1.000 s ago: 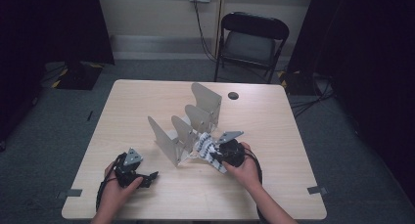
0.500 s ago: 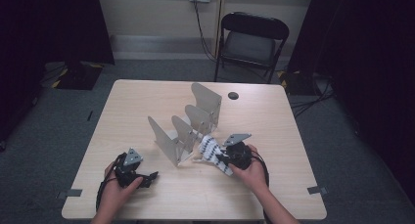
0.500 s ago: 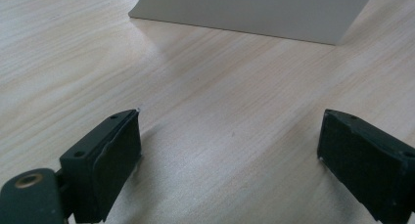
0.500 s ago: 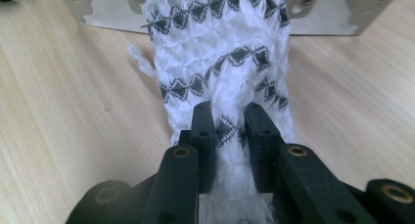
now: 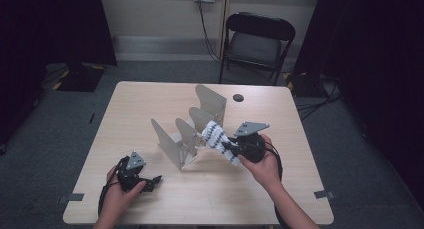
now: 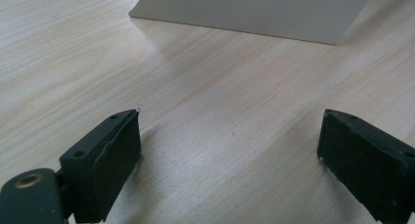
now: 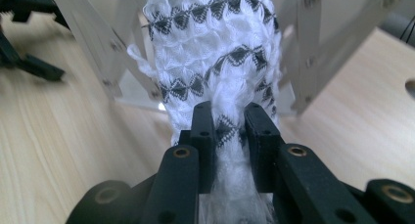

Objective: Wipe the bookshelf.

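Pinching a white knitted sock (image 7: 215,67) with black zigzag bands, the right gripper (image 7: 230,121) had its fingers clamped on the fabric, holding it above the bench (image 5: 280,189) just beside the grey divider rack (image 5: 187,126). The left gripper (image 6: 230,150) rested low over bare wood, fingers wide apart.
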Demonstrator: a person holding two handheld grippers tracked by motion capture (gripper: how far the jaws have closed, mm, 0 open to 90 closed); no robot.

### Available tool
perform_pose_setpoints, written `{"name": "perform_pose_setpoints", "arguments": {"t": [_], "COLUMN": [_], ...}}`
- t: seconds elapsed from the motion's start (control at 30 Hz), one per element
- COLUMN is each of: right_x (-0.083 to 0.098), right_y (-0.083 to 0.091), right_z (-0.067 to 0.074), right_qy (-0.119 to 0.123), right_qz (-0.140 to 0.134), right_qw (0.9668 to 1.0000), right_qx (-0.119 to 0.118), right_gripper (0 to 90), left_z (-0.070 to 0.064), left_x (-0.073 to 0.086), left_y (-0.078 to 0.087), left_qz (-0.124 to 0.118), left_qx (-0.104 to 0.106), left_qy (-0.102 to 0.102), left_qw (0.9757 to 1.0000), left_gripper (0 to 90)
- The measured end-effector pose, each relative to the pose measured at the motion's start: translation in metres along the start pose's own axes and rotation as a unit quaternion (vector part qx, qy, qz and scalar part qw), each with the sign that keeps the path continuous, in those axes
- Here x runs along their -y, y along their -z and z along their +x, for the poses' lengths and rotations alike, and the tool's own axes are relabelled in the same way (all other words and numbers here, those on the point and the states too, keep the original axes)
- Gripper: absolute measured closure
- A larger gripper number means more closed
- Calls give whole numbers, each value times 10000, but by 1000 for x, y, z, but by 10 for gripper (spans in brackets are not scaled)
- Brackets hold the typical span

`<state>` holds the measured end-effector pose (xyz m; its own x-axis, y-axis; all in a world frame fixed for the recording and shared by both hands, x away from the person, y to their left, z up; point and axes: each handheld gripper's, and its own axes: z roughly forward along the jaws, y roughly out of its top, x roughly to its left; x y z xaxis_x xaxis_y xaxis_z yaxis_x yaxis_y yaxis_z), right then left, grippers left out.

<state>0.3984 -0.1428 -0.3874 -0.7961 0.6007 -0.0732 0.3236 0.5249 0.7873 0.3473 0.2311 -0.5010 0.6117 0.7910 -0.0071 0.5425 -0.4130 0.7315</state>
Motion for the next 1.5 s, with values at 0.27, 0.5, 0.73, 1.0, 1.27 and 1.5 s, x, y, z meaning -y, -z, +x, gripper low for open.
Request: {"name": "perform_pose_setpoints", "arguments": {"t": [0.27, 0.5, 0.73, 1.0, 1.27, 1.5], "right_x": [-7, 10, 28, 45, 55, 63], "right_y": [-23, -41, -60, -72, -67, -54], "right_z": [6, 8, 13, 15, 13, 10], "right_qy": [36, -60, -91, -166, -198, -221], "right_qz": [98, 311, 524, 710, 832, 837], "right_qw": [9999, 9994, 9984, 9971, 9959, 9959], "right_qx": [-55, -138, -166, -210, -297, -271], "right_gripper": [775, 775, 775, 773, 765, 763], "left_z": [0, 0, 0, 0, 0, 0], "left_x": [0, 0, 0, 0, 0, 0], "left_y": [0, 0, 0, 0, 0, 0], "left_qz": [-2, -3, -1, -3, -3, -4], "left_qx": [-4, -5, -10, -12, -13, -10], "left_qy": [-24, -24, -39, -40, -40, -34], "left_qw": [10000, 10000, 10000, 10000, 10000, 10000], "left_gripper": [89, 90, 90, 90, 90, 89]}}
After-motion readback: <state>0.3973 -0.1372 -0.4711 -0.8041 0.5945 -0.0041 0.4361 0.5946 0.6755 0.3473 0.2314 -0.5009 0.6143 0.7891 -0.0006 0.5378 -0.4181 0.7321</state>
